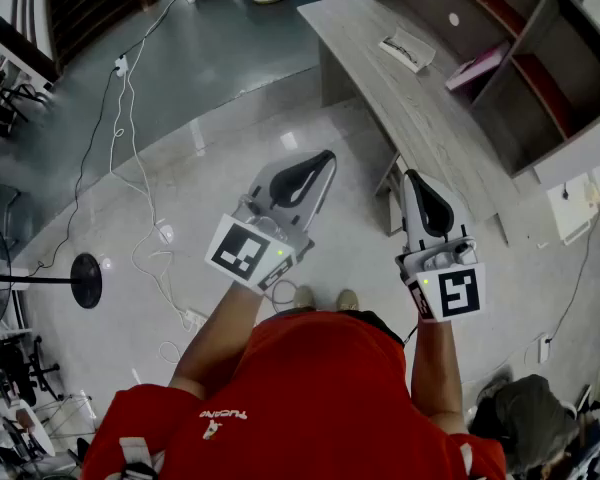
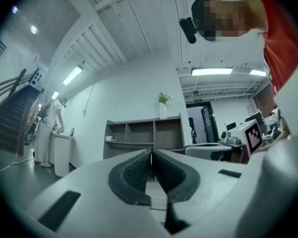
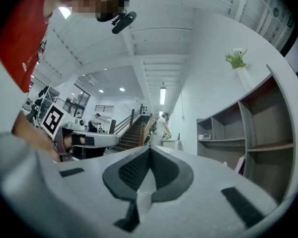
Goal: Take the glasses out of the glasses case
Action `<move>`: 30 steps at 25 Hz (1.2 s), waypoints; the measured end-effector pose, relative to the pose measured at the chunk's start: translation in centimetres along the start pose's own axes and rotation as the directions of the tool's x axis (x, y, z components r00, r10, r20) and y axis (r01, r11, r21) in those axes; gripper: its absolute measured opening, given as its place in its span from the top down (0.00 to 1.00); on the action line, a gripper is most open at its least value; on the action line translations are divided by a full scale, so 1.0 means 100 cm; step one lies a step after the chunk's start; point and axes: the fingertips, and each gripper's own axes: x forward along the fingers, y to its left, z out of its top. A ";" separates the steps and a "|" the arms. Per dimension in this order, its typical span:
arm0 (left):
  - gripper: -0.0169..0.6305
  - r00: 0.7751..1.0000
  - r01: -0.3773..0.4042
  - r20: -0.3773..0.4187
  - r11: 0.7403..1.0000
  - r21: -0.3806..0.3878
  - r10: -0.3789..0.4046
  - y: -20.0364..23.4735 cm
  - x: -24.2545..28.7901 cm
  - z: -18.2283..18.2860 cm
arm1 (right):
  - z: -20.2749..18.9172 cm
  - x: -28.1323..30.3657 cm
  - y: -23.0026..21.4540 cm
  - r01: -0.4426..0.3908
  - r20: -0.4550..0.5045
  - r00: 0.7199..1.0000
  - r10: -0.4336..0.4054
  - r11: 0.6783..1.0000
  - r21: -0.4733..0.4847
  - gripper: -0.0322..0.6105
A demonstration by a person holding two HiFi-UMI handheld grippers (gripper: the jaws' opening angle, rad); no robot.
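The person's red shirt fills the near edge, above the pale floor. A long grey counter runs ahead of the right claw, well apart from it. That claw and the left claw are both pressed together on nothing. No glasses case or glasses can be made out anywhere. The task looks unstarted: finding, opening and emptying the case are all left to do.
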 end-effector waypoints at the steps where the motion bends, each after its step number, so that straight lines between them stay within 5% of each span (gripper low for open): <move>1: 0.95 1.000 0.000 -0.002 1.000 0.001 0.000 -0.002 0.001 -0.001 | -0.002 -0.002 0.001 -0.008 -0.008 1.000 0.008 1.000 0.013 0.95; 20: 0.95 0.996 -0.081 -0.040 0.995 0.056 0.084 -0.026 0.023 -0.010 | -0.015 -0.028 -0.036 -0.091 0.026 0.996 0.089 0.992 0.084 0.94; 30: 0.95 0.994 -0.109 -0.006 0.992 0.069 0.109 0.003 0.049 -0.005 | -0.009 0.004 -0.062 -0.096 0.063 0.994 0.094 0.995 0.038 0.94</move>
